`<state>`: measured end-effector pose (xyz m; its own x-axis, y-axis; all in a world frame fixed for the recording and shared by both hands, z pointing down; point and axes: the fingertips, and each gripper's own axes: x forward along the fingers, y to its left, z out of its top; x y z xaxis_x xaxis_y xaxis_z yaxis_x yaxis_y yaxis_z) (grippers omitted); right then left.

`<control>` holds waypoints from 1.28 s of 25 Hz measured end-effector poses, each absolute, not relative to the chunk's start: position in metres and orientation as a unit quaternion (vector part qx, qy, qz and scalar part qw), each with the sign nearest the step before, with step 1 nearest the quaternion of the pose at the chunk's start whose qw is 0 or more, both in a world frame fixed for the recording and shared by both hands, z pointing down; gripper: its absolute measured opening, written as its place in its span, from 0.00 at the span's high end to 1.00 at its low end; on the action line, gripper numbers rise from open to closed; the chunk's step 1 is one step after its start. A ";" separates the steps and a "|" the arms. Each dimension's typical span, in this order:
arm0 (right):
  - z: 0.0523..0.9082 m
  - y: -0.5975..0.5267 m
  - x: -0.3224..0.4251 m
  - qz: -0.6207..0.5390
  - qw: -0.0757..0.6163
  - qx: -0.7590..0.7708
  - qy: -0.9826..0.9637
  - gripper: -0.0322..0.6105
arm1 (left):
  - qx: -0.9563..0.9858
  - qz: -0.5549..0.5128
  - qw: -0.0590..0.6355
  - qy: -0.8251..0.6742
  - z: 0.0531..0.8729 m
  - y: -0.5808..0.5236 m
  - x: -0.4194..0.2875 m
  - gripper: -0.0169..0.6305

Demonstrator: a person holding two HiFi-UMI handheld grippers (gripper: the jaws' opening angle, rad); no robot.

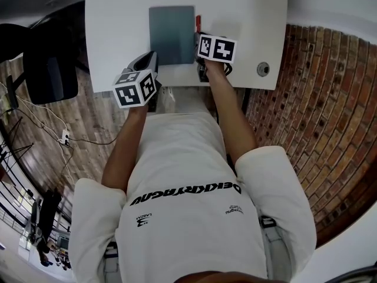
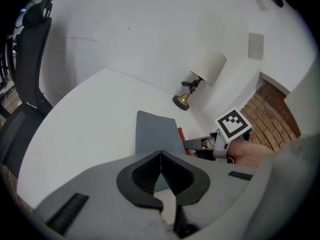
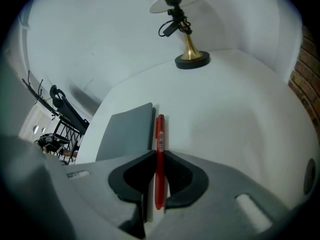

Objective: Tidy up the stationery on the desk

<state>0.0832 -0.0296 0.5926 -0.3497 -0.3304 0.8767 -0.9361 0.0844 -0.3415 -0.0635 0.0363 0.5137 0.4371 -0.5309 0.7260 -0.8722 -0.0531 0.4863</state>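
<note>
On a white table [image 1: 118, 22], a person works 2 hand-held grippers. The right hand-held gripper [image 3: 159, 155] pinches a red pen [image 3: 159, 129], which runs just beside the right edge of a grey notebook [image 3: 127, 131], its far end pointing roughly toward a brass-based lamp [image 3: 190, 54] at the back. The left hand-held gripper [image 2: 160, 155] hangs near the table's front edge, its jaws pressed together with nothing between them, the notebook lying beyond its tips.
</note>
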 end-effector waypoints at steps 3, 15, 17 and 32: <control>0.592 -0.029 0.083 0.478 0.317 0.478 -0.665 0.87 | 0.707 0.178 0.473 -0.495 0.510 0.039 -0.062 0.97; 0.543 -0.035 0.096 0.483 0.226 0.510 -0.675 0.83 | 0.737 0.162 0.446 -0.481 0.469 0.043 -0.056 0.97; 0.517 -0.034 0.096 0.470 0.190 0.513 -0.692 0.84 | 0.749 0.153 0.430 -0.480 0.454 0.042 -0.054 0.97; 0.367 0.003 0.073 0.298 0.112 0.515 -0.796 0.96 | 0.810 0.117 0.293 -0.495 0.362 0.030 -0.047 0.98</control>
<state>0.0735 0.0028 0.3671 -0.4434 -0.7533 0.4856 -0.8871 0.2915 -0.3579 -0.0467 0.0296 0.3621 0.4831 -0.7329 0.4790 -0.8698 -0.3392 0.3583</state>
